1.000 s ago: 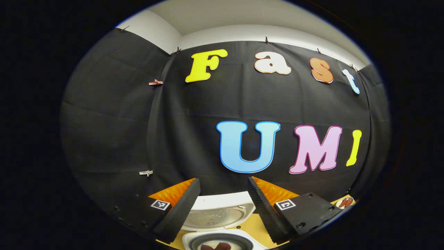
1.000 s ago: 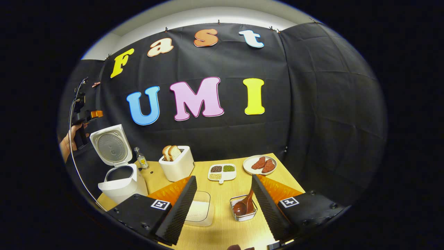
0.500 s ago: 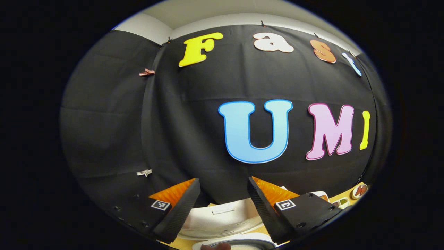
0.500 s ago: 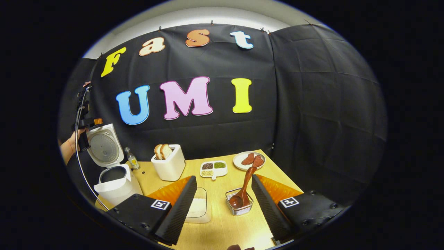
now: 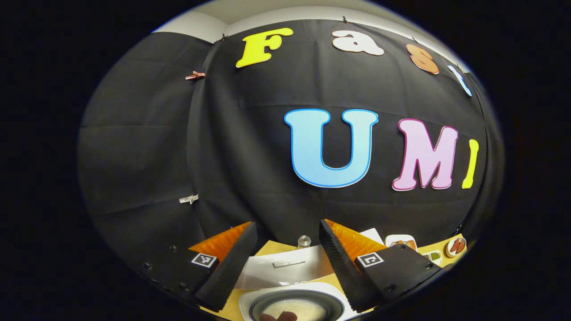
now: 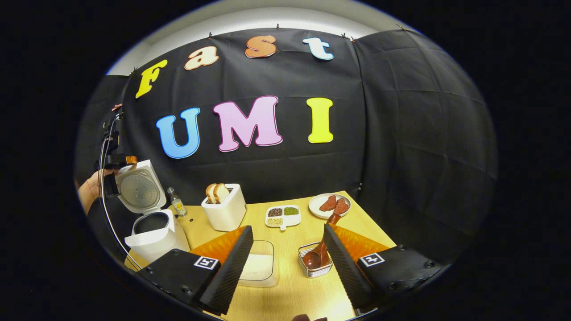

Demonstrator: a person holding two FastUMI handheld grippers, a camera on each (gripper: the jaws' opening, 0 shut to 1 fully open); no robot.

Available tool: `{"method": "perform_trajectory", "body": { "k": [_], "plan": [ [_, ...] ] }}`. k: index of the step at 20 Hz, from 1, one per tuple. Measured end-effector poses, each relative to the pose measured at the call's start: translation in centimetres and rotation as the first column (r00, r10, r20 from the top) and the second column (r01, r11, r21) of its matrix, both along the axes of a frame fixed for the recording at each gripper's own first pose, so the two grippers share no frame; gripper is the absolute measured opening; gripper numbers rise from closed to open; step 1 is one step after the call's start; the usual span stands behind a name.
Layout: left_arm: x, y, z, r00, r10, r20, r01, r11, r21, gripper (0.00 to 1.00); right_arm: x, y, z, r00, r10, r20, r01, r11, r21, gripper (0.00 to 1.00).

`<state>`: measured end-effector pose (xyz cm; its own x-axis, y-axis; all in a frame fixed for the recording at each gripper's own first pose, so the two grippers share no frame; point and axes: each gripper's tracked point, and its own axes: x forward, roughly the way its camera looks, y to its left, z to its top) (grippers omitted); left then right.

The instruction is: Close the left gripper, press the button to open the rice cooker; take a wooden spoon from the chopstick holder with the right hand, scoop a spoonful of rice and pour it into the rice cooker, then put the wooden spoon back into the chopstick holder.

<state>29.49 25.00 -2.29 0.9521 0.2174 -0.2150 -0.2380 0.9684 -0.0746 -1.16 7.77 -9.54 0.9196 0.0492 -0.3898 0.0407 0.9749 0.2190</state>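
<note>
Wooden table lower centre, rice cooker lower left, lid raised. Left gripper and right gripper both spread apart, empty. Wooden spoon resting in chopstick holder, lower centre.

Glossy wooden spoon, wire-metal holder, matt wood-grain table.

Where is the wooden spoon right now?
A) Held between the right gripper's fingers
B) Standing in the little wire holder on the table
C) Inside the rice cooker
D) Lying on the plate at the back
B: in the right gripper view the wooden spoon stands bowl-down in the wire chopstick holder, handle leaning up and away, while the right gripper is open with nothing between its fingers.
</note>
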Motion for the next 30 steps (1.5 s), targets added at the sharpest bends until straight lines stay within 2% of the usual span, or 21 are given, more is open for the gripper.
{"method": "perform_trajectory", "body": {
  "k": [6, 10, 12, 15, 17, 22, 25, 30],
  "plan": [
    [-6.4, -4.8, -3.3, 0.996, 0.012, -0.085, -0.007, 0.998, 0.061, 0.98, 0.4, -1.5, -0.7, 0.998, 0.063, -0.007, -0.063, 0.998, 0.001, 0.98],
    [-9.4, -7.2, -6.8, 0.988, 0.025, -0.153, -0.019, 0.999, 0.037, 0.96, 0.4, -2.5, -0.5, 0.996, 0.089, -0.004, -0.089, 0.996, 0.003, 0.99],
    [-10.6, -7.6, -8.3, 0.982, 0.046, -0.181, -0.043, 0.999, 0.019, 0.98, 0.0, -3.0, -0.5, 0.995, 0.097, -0.003, -0.097, 0.995, 0.006, 0.98],
    [-12.6, -6.5, -10.1, 0.972, 0.119, -0.205, -0.121, 0.993, 0.003, 0.98, -0.8, -3.1, -0.9, 0.993, 0.116, -0.016, -0.116, 0.993, 0.005, 0.98],
    [-13.3, -7.6, -12.0, 0.967, 0.099, -0.237, -0.113, 0.993, -0.043, 0.99, -1.2, -2.9, -0.9, 0.992, 0.124, -0.014, -0.124, 0.992, 0.003, 0.98],
    [-14.3, -9.3, -16.2, 0.95, 0.042, -0.309, -0.069, 0.995, -0.076, 0.97, -2.0, -2.2, -1.4, 0.99, 0.142, -0.023, -0.141, 0.99, 0.016, 0.98],
    [-14.9, -10.1, -18.9, 0.932, 0.026, -0.361, -0.057, 0.995, -0.076, 0.99, -2.2, -2.0, -1.4, 0.988, 0.154, -0.024, -0.154, 0.988, 0.005, 0.98],
    [-15.5, -10.8, -19.8, 0.93, 0.009, -0.369, -0.033, 0.998, -0.06, 0.99, -2.4, -1.5, -1.3, 0.987, 0.162, -0.022, -0.162, 0.987, 0.007, 0.99]
  ]
}}
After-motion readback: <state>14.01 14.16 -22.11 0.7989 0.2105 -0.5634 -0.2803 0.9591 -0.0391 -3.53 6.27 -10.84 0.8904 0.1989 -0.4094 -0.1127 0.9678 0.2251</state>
